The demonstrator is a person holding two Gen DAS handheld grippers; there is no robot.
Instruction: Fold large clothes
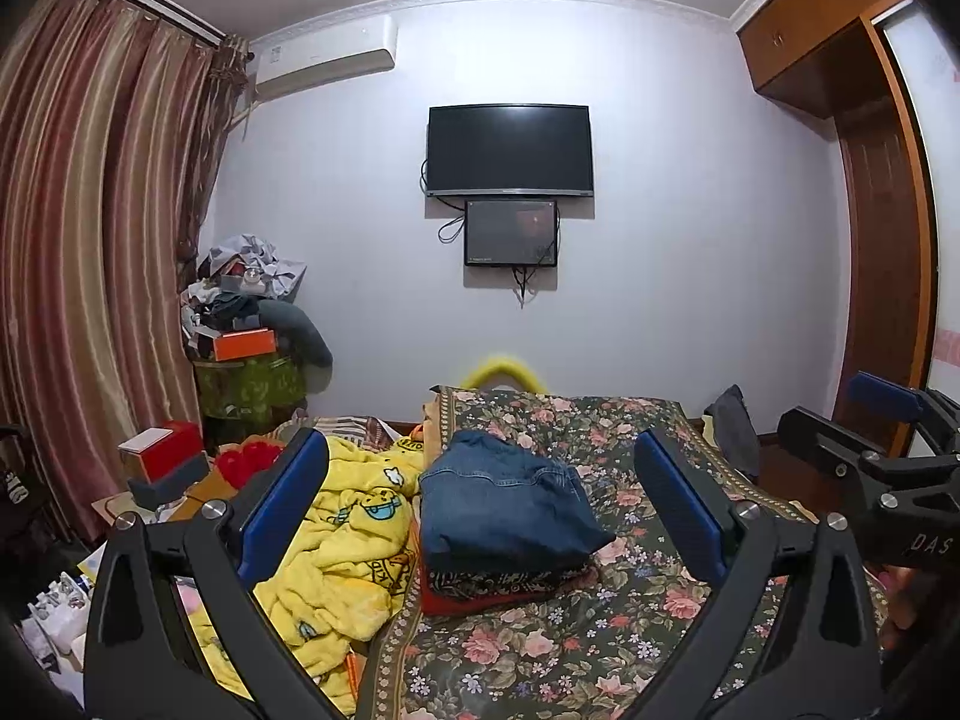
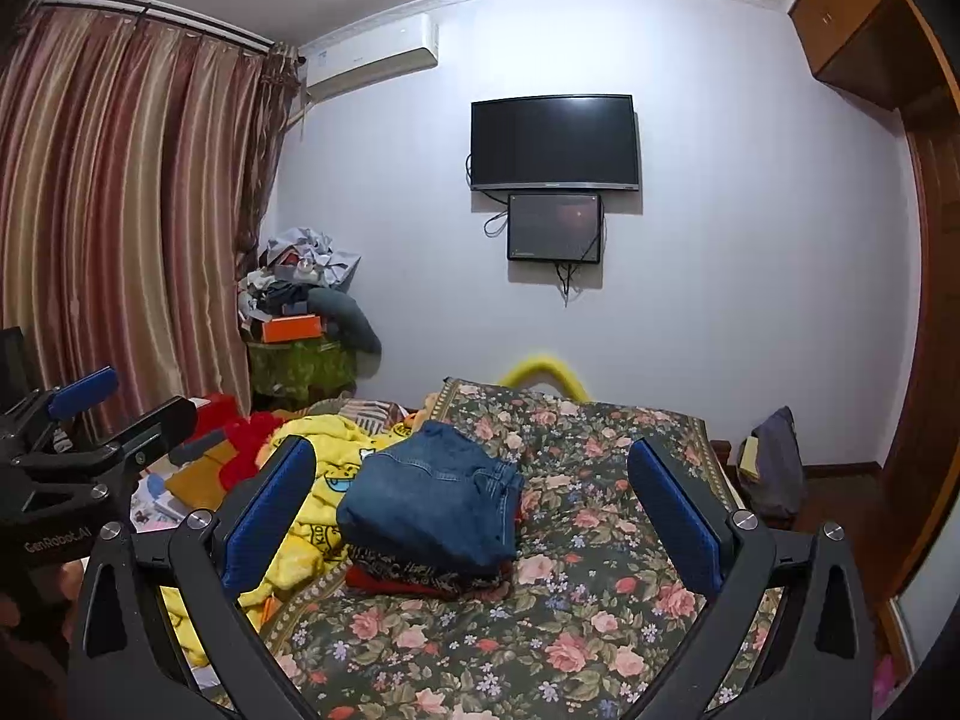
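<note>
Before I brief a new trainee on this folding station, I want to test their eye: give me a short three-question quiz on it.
1. True or false: the left gripper grips the folded jeans.
2. What lies directly under the jeans: A) yellow blanket B) folded patterned and red clothes C) bare mattress?
3. Fill in: both grippers, including the right gripper, are ____.

Key: 1 false; 2 B; 3 open.

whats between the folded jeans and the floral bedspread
A folded patterned garment and a red one, stacked under the jeans on the bedspread; clearest in the right wrist view.
</note>
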